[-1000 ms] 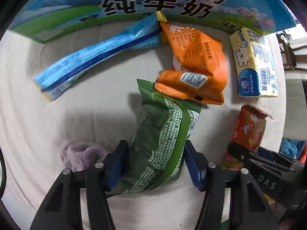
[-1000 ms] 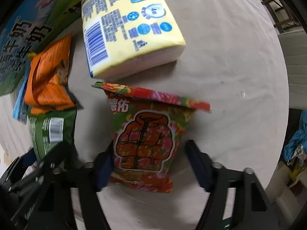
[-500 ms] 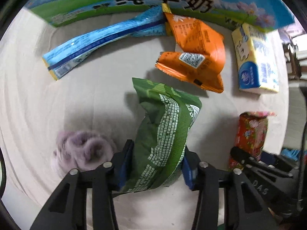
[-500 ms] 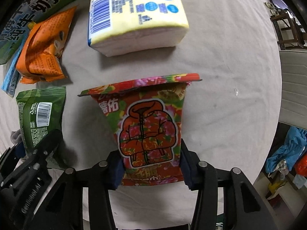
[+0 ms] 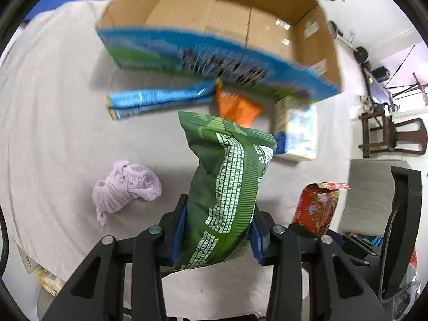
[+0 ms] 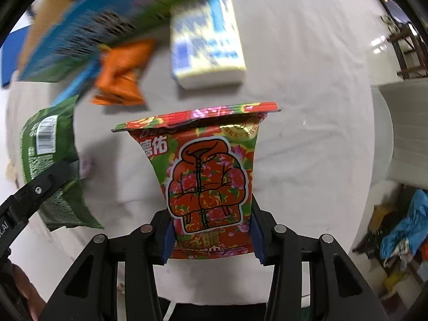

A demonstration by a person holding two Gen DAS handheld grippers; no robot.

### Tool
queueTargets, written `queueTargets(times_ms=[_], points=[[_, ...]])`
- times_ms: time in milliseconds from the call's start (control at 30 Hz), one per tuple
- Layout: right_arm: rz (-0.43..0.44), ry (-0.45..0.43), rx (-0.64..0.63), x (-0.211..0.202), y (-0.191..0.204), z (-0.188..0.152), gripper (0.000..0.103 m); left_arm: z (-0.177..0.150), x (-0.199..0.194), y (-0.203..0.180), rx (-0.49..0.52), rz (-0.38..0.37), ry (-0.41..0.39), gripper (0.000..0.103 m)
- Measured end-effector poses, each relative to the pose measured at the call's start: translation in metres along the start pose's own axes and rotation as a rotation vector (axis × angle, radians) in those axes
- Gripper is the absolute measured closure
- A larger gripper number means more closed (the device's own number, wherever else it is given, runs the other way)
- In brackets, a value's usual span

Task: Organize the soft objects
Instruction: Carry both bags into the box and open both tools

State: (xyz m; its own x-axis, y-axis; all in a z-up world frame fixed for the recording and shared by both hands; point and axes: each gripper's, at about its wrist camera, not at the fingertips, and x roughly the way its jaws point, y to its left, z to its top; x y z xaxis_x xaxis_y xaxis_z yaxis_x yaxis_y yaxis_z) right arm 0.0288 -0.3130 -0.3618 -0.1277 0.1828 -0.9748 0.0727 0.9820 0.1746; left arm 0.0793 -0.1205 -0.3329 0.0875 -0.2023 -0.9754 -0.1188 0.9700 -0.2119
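My left gripper [image 5: 216, 230] is shut on a green snack bag [image 5: 227, 187] and holds it up above the white cloth. My right gripper [image 6: 211, 235] is shut on a red flowered packet [image 6: 208, 176], also raised; that packet shows in the left wrist view [image 5: 318, 206], and the green bag shows at the left of the right wrist view [image 6: 48, 165]. An open cardboard box [image 5: 230, 21] with a blue and green printed front stands behind. On the cloth lie a blue packet [image 5: 157, 101], an orange bag [image 5: 238, 107], a yellow tissue pack [image 5: 297, 131] and a crumpled lilac cloth [image 5: 125, 187].
The table has a white cloth [image 5: 53, 107] over it. A wooden chair [image 5: 393, 133] and room clutter stand past the right edge. The tissue pack [image 6: 208, 42] and orange bag [image 6: 120, 75] lie ahead of the right gripper.
Both grippers closed on their packets and lifted them off the cloth. The views pulled back and up, so the open box top now shows.
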Motion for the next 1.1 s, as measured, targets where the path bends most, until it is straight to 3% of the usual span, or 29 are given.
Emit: queueTargets(times_ms=[267,400,467,667,900,1100], points=[[0.068,-0.123,-0.072,-0.093,0.012,0.023,0.055,0.081,-0.101,0.005,0.005,-0.133,-0.072,0.066],[0.077,-0.168,-0.099,-0.140,0.025,0.063,0.055,0.131,-0.110,0.005,0.023,-0.140,-0.091,0.066],[0.069,-0.181,-0.104,-0.169,0.035,0.075,0.055,0.159,-0.107,0.006,0.024,-0.165,-0.075,0.066],[0.059,-0.199,-0.076,-0.189,0.048,0.147,0.055,0.242,-0.085,0.008,0.030,-0.171,-0.041,0.066],[0.035,-0.184,-0.052,-0.162,0.075,0.233,0.055,0.312,-0.026,0.016,0.003,-0.214,0.057,0.066],[-0.017,-0.153,-0.034,-0.133,0.074,0.299,0.055,0.341,0.011,0.014,0.010,-0.203,0.103,0.066]])
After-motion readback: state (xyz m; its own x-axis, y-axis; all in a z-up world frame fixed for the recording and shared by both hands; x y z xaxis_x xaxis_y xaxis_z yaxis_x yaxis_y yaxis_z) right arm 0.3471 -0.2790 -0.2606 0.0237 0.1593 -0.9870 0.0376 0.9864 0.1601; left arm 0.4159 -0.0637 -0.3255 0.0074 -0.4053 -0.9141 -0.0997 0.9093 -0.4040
